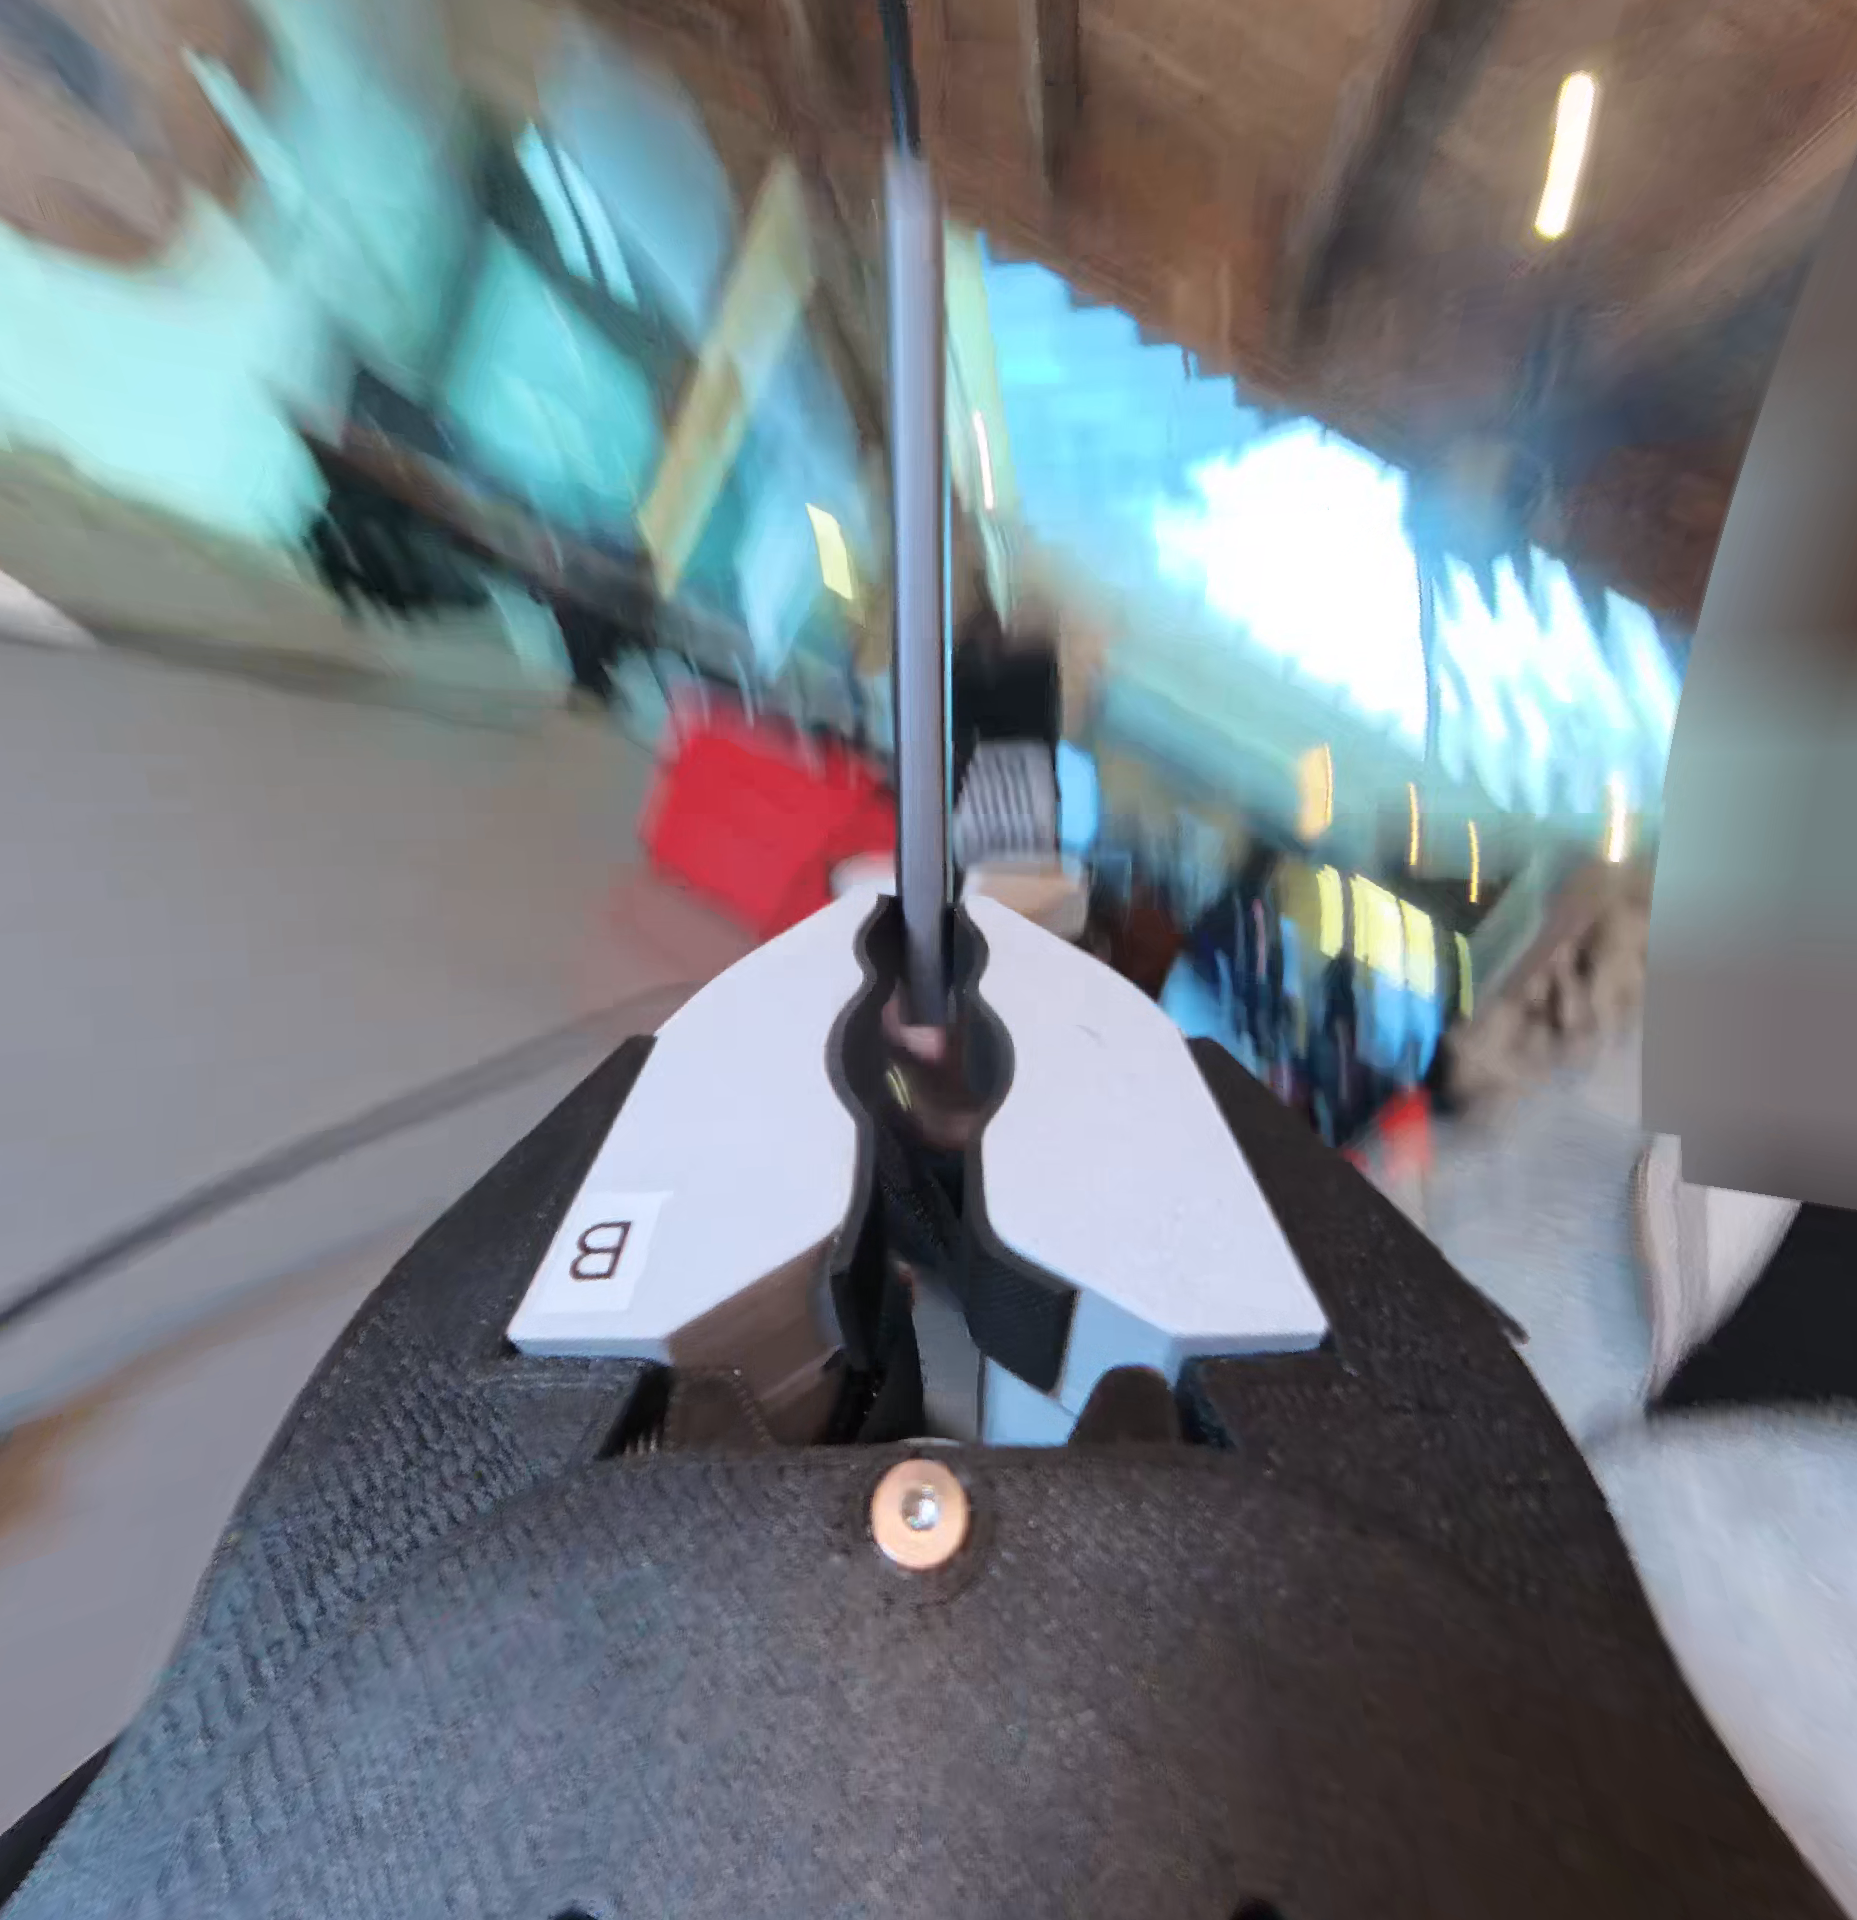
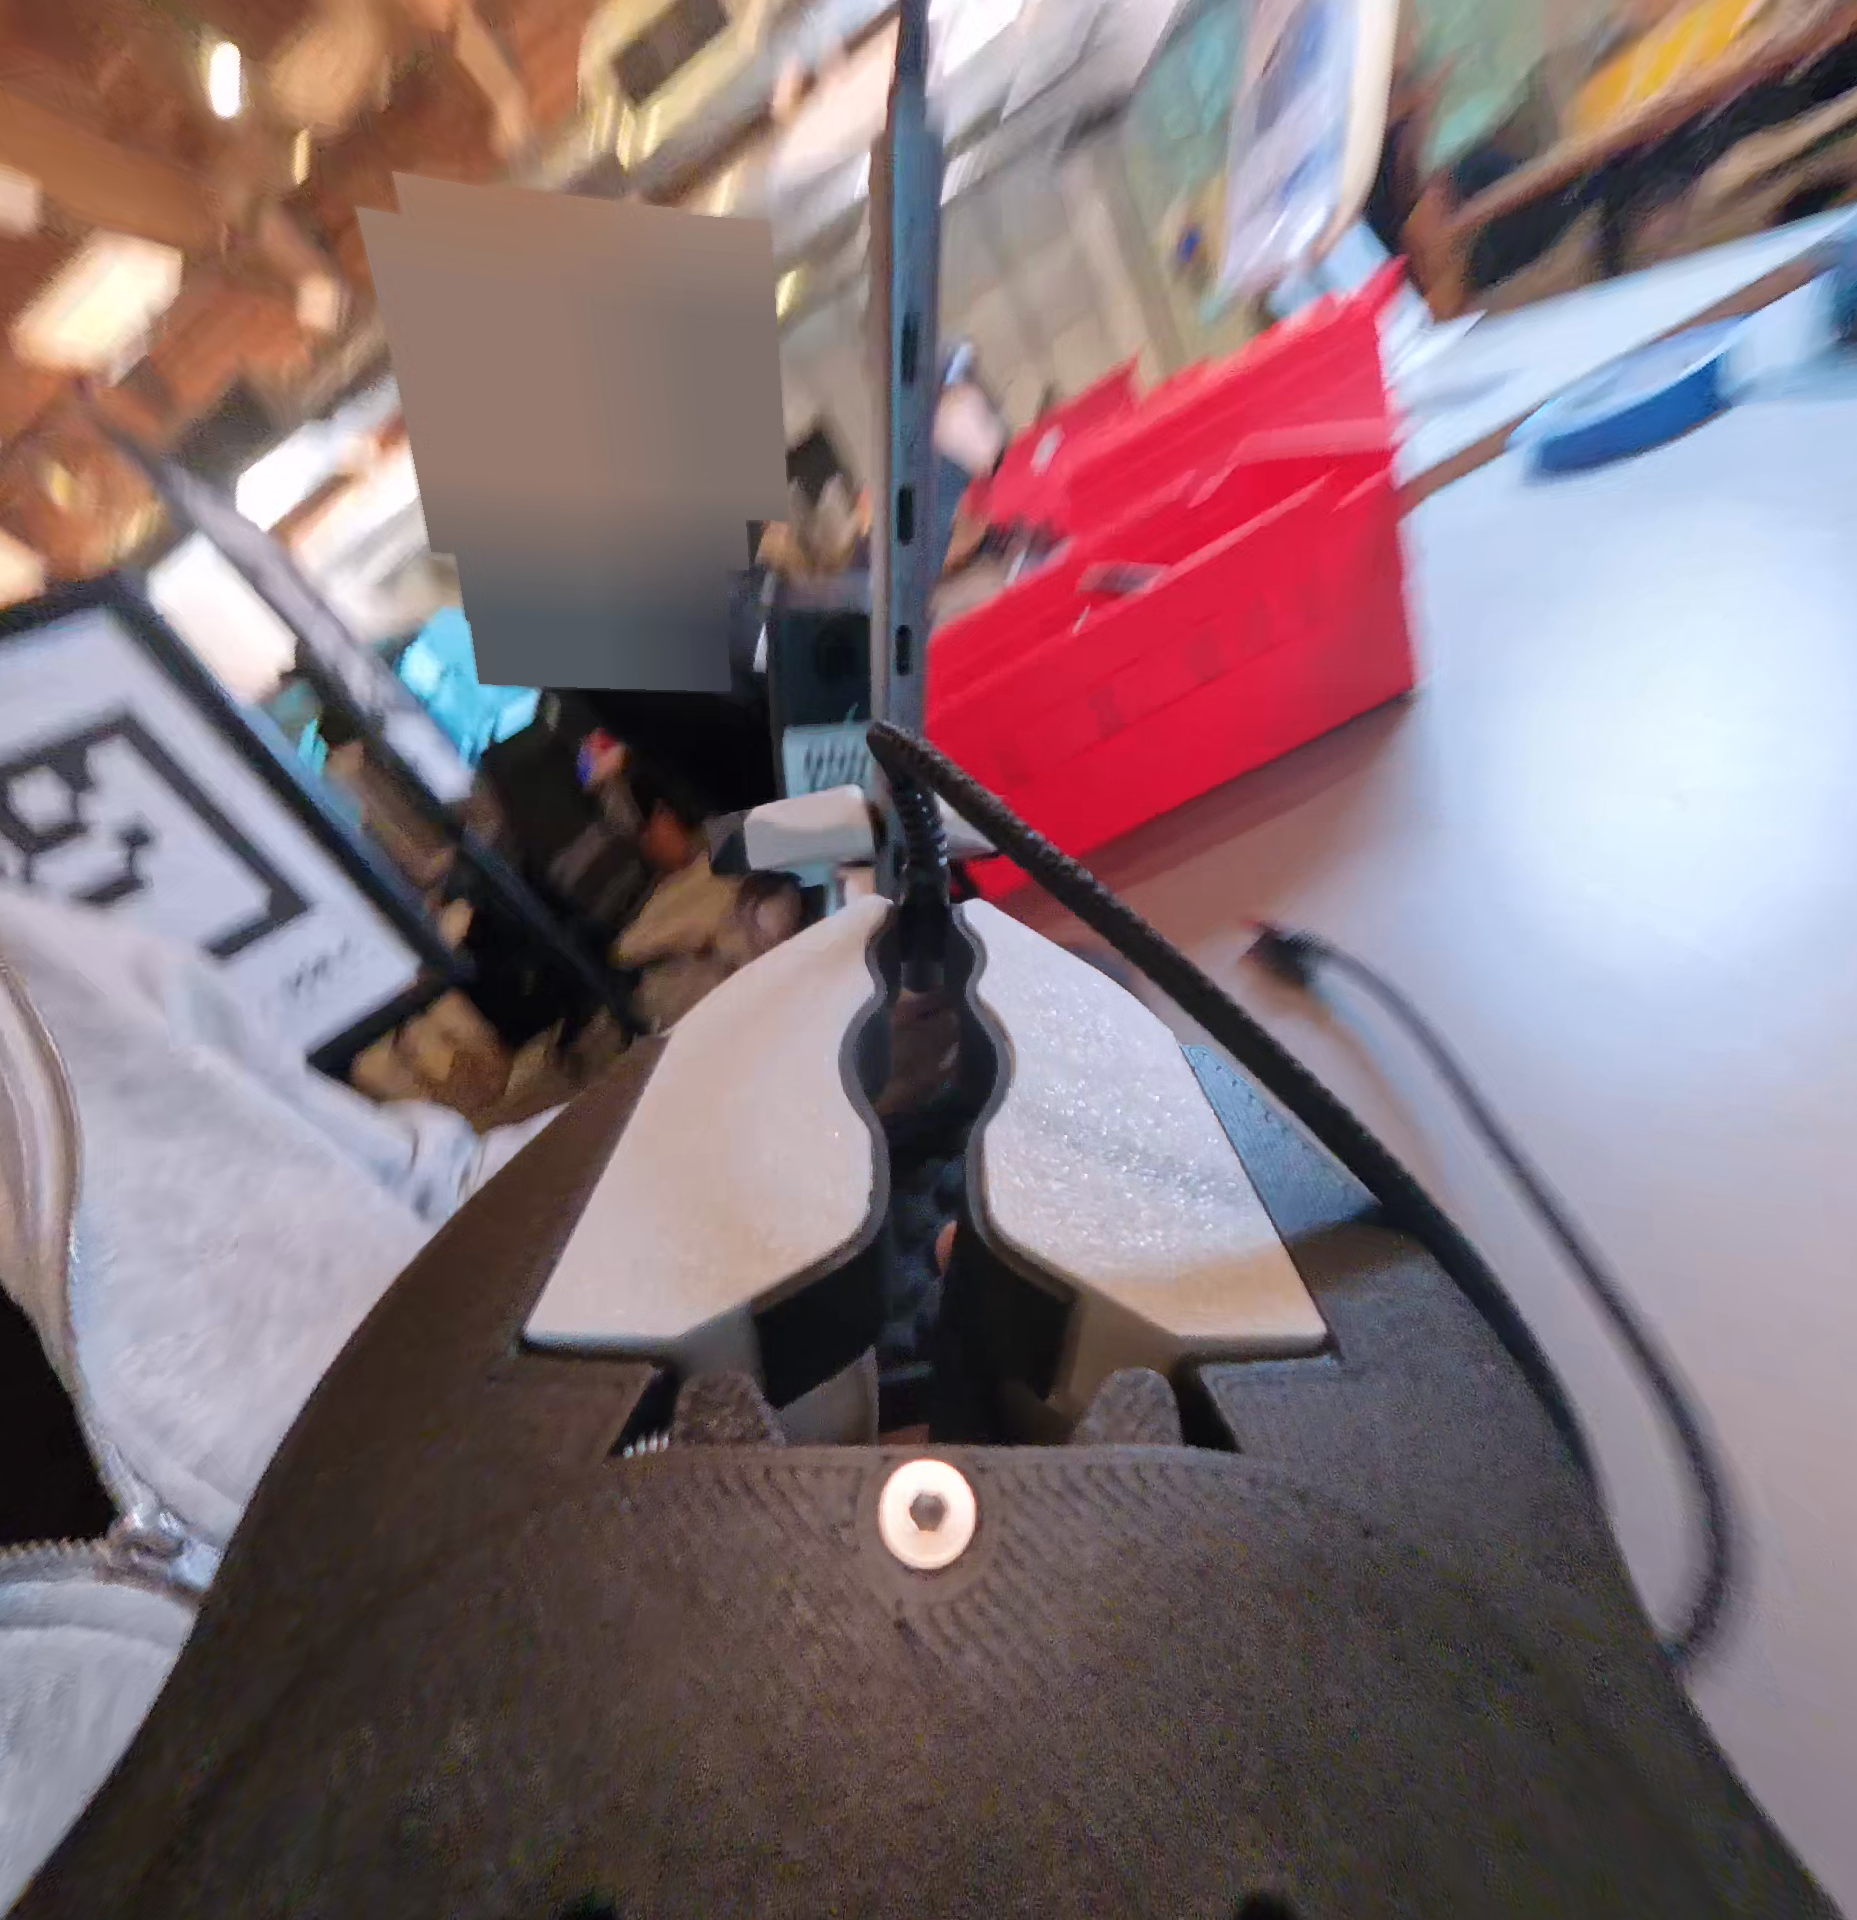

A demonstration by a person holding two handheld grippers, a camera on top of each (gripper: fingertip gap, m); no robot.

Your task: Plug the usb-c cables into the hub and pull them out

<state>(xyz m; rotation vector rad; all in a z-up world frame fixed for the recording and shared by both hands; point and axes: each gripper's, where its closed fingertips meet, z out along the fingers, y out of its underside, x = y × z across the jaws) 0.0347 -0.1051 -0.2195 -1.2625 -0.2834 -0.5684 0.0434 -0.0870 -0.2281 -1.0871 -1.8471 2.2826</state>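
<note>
My left gripper point(image 1: 919, 925) is shut on the lower end of a thin grey hub point(image 1: 919, 520), which stands edge-on and points away from me. In the right wrist view the same hub point(image 2: 908, 416) shows a row of small ports, with a white finger of the left gripper point(image 2: 799, 831) at its base. My right gripper point(image 2: 919, 925) is shut on the black plug point(image 2: 919, 940) of a braided cable point(image 2: 1111, 935), right against the hub's lower end. I cannot tell whether the plug is seated. A second black cable point(image 2: 1526, 1195) lies loose on the table.
A red box point(image 2: 1194, 582) stands on the grey table point(image 2: 1630, 831) behind the hub; it also shows in the left wrist view point(image 1: 758, 821). A blue object point(image 2: 1630, 405) lies farther back. A black-and-white marker board point(image 2: 124, 810) and a grey sleeve point(image 2: 176, 1143) are at left.
</note>
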